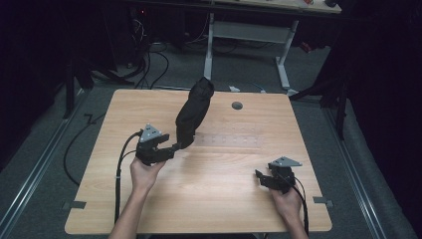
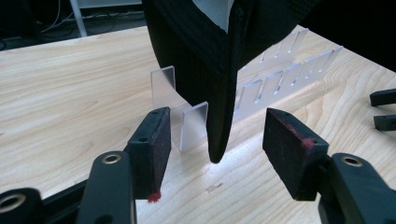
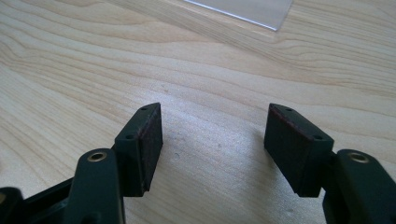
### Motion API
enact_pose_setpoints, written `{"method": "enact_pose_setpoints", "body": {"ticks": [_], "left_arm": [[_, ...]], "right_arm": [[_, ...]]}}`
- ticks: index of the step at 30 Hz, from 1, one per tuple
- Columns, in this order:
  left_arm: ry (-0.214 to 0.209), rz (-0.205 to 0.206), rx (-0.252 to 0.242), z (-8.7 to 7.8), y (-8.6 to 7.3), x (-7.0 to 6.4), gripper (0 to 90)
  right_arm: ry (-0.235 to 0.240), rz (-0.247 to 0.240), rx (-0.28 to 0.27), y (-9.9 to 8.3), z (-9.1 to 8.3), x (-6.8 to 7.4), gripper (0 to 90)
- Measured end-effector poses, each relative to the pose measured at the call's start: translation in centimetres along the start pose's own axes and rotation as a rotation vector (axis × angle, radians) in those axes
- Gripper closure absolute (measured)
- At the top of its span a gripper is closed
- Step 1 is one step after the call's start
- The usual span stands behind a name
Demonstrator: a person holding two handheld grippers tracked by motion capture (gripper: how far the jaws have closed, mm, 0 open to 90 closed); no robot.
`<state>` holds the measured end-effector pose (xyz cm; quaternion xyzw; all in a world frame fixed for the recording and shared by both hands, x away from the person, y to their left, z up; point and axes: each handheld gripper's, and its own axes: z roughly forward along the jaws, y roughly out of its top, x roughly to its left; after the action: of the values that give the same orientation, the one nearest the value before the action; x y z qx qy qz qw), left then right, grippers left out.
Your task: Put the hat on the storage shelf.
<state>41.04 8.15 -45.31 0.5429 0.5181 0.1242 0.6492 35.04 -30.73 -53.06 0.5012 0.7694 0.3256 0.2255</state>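
Note:
A long black fabric-like object (image 1: 193,112) leans up from a clear slotted acrylic rack (image 1: 234,141) at the middle of the wooden table (image 1: 209,191). In the left gripper view its thin lower tip (image 2: 219,140) hangs just above the wood, beside the clear rack dividers (image 2: 194,126). My left gripper (image 1: 169,148) is open, its pads on either side of that tip (image 2: 215,135) without touching it. My right gripper (image 1: 259,175) rests low at the front right, open over bare wood (image 3: 212,126) with nothing between its pads.
A round cable hole (image 1: 237,105) sits in the table's far part. Behind the table stand another desk's white legs (image 1: 209,50) and floor cables (image 1: 149,64). The right gripper's jaw tips (image 2: 385,109) show at the left gripper view's edge. A clear plate edge (image 3: 243,9) lies ahead of the right gripper.

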Motion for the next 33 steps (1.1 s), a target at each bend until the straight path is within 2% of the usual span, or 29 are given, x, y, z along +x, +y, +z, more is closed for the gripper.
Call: {"method": "enact_pose_setpoints", "body": {"ticks": [15, 27, 33], "left_arm": [[0.013, -0.050, -0.002, -2.3, -0.9, 0.8, 41.3], [0.028, -0.074, 0.014, -3.4, -2.6, 1.5, 40.5], [0.049, -0.067, 0.032, -3.7, -3.4, 2.0, 40.2]], "right_arm": [[-0.002, 0.003, 0.000, 0.0, 0.0, 0.0, 37.5], [-0.002, 0.002, 0.000, 0.0, 0.0, 0.0, 37.4], [-0.001, 0.004, 0.000, 0.0, 0.0, 0.0, 37.5]]}}
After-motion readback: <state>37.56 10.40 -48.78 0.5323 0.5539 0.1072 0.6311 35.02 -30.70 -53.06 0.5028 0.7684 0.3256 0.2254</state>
